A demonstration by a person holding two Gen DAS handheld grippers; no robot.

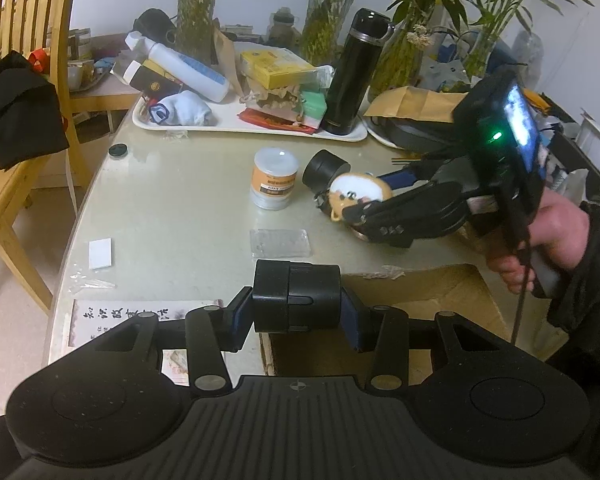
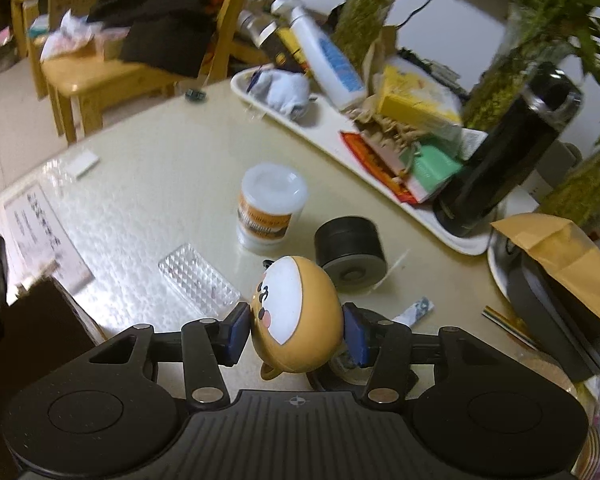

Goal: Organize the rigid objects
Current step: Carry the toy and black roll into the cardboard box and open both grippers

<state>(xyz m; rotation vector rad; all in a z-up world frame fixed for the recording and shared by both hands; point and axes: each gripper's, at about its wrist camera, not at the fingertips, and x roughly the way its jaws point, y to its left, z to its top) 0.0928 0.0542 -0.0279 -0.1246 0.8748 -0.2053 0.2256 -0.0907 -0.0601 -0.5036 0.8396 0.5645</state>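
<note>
Our left gripper (image 1: pixel 296 312) has its fingers (image 1: pixel 350 322) clamped on a black plug adapter (image 1: pixel 296 297), held above the desk (image 1: pixel 180 216) at the edge of an open cardboard box (image 1: pixel 452 300). Our right gripper (image 2: pixel 296 330) grips a tan cartoon figurine (image 2: pixel 296 318) between both blue pads, just above the desk surface. Near the figurine lie a black cylinder (image 2: pixel 350 252) on its side, a white lidded jar (image 2: pixel 270 210) standing upright, and a clear textured case (image 2: pixel 198 280). Behind these, a white tray (image 1: pixel 260 128) carries a black thermos (image 1: pixel 354 72), a white bottle (image 1: pixel 184 66) and boxes.
</note>
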